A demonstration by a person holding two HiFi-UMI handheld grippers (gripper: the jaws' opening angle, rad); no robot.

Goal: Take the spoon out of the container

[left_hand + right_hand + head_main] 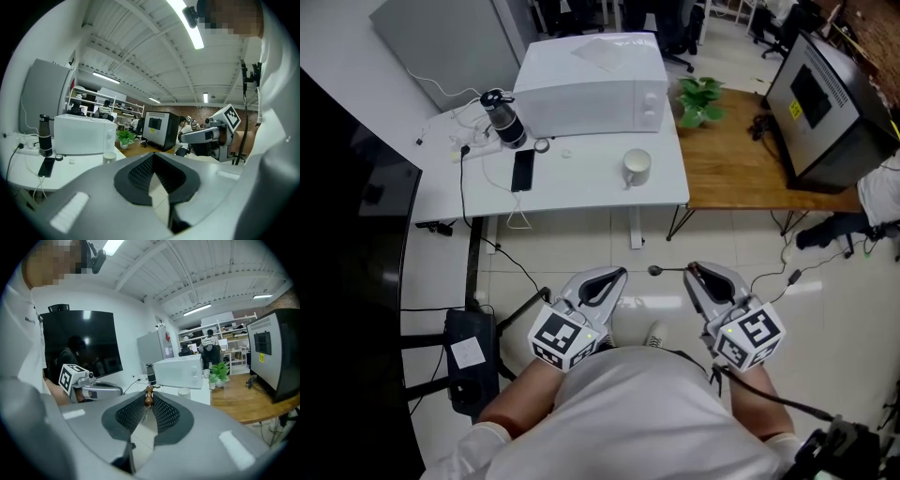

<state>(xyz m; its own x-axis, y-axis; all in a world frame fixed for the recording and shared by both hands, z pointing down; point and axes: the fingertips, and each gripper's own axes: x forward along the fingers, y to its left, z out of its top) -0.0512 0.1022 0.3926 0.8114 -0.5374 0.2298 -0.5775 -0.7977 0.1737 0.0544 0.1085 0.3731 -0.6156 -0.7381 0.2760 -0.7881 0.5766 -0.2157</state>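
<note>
My right gripper is held close to my body over the floor, shut on a spoon. The spoon's dark bowl sticks out to the left towards the left gripper. In the right gripper view, the spoon's brown handle end pokes up between the closed jaws of the right gripper. My left gripper hangs beside it, shut with nothing in it, and its jaws meet in the left gripper view. The white mug stands on the white table, far ahead of both grippers.
On the table are a white microwave, a black bottle, a black phone and cables. A potted plant and a black box-like monitor sit on the wooden table to the right. A black case lies on the floor at the left.
</note>
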